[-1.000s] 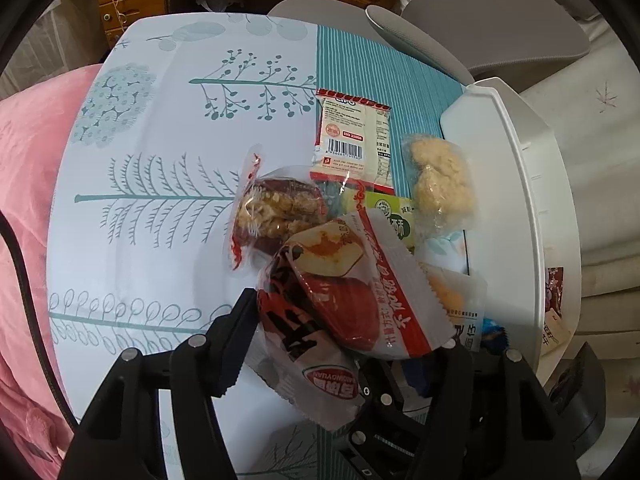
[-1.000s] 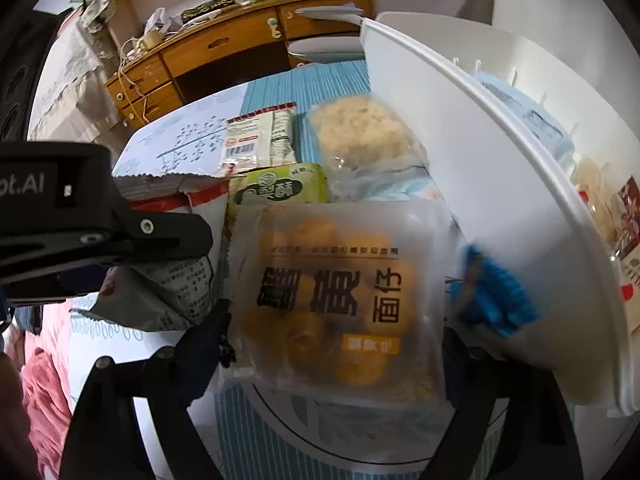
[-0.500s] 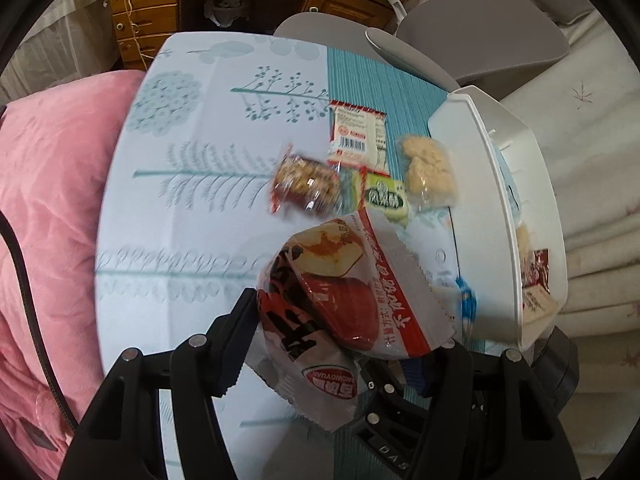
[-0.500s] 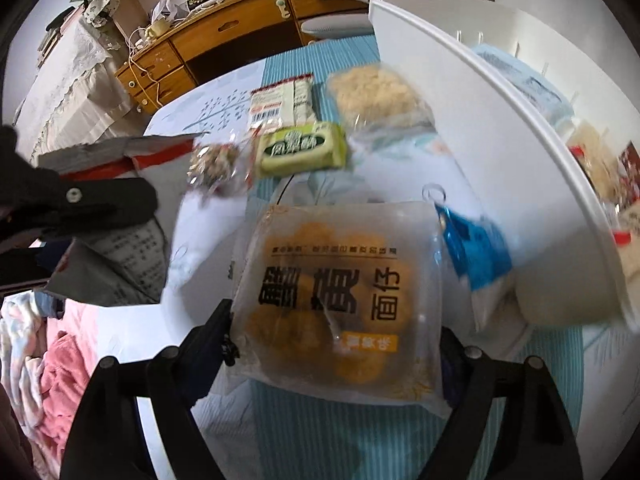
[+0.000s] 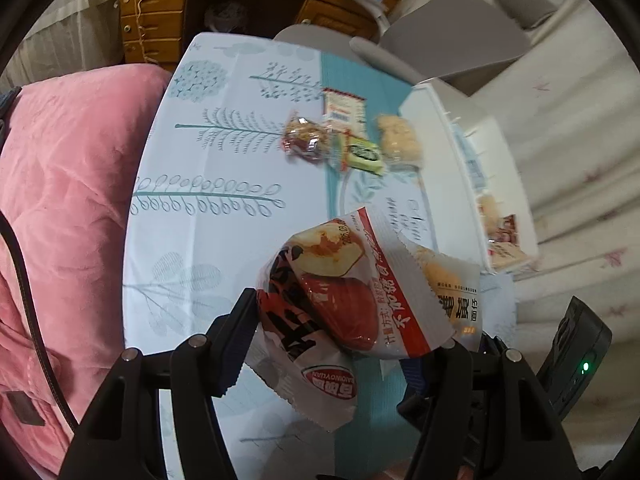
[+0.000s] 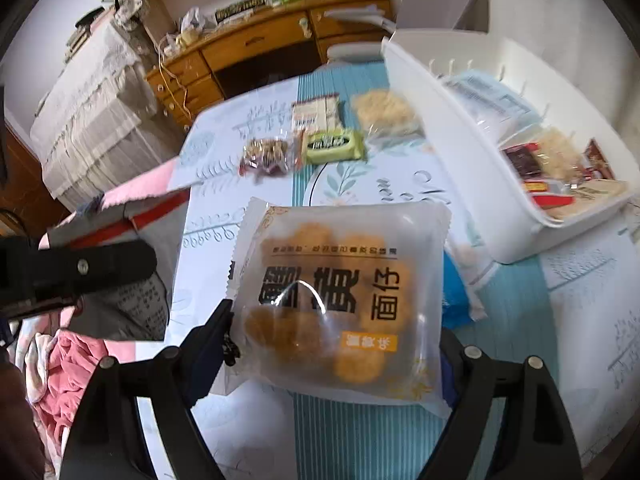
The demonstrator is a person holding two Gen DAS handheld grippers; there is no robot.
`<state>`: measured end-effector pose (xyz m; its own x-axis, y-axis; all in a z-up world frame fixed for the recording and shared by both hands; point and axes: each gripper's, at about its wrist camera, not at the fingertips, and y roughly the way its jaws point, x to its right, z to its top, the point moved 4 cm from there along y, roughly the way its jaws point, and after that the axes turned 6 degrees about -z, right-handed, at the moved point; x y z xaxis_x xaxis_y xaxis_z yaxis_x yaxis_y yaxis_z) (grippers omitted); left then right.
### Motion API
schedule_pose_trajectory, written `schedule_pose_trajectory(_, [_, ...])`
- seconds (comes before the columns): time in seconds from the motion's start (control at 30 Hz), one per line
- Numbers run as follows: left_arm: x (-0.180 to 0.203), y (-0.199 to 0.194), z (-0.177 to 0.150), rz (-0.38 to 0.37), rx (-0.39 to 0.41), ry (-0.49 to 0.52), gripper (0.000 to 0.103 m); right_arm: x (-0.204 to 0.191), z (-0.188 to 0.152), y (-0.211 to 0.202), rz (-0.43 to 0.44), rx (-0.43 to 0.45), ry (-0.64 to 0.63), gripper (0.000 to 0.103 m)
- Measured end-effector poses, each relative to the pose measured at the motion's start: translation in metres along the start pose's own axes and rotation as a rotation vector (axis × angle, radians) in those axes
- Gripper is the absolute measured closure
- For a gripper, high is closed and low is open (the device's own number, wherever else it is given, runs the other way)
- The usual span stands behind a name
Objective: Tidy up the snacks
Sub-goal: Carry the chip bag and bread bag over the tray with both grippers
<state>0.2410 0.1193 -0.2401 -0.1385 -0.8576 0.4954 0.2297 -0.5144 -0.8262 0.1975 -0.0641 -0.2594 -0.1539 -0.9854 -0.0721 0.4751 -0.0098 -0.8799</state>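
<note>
My left gripper [image 5: 346,328] is shut on a red-and-white snack packet [image 5: 332,300], held above the patterned tablecloth [image 5: 224,208]. My right gripper [image 6: 334,330] is shut on a frosted packet of yellow biscuits [image 6: 336,292], also lifted; its edge shows in the left wrist view [image 5: 456,292]. On the cloth lie a nut packet [image 6: 266,156], a green packet [image 6: 334,145], a beige packet [image 6: 316,114] and a pale crumbly packet [image 6: 384,114]. A white bin [image 6: 460,128] at the right holds several snacks. A blue packet [image 6: 454,296] lies near the bin.
A pink quilt [image 5: 60,200] lies left of the table. A wooden desk [image 6: 256,44] and a grey chair [image 5: 448,36] stand beyond the far edge. One finger of the left gripper [image 6: 92,266] with its packet shows at the left of the right wrist view.
Both grippers have risen and drawn back from the table with their packets still held. The snacks on the cloth look smaller, and the inside of the bin has come into view.
</note>
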Motion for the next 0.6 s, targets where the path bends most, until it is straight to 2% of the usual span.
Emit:
schedule_pose_trajectory(0.13, [0.013, -0.017, -0.015, -0.031, 0.037, 0.012, 0.040, 0.012, -0.002, -0.021, -0.001, 0.016, 0.026, 0.018])
schedule_pose_trajectory(0.33, [0.039, -0.034, -0.025, -0.016, 0.113, 0.088, 0.040, 0.033, 0.003, -0.050, 0.007, 0.056, 0.060, 0.018])
schedule_pose_trajectory(0.6, [0.075, -0.034, -0.032, -0.025, 0.147, 0.107, 0.040, 0.078, 0.015, -0.066, 0.028, 0.065, 0.109, 0.018])
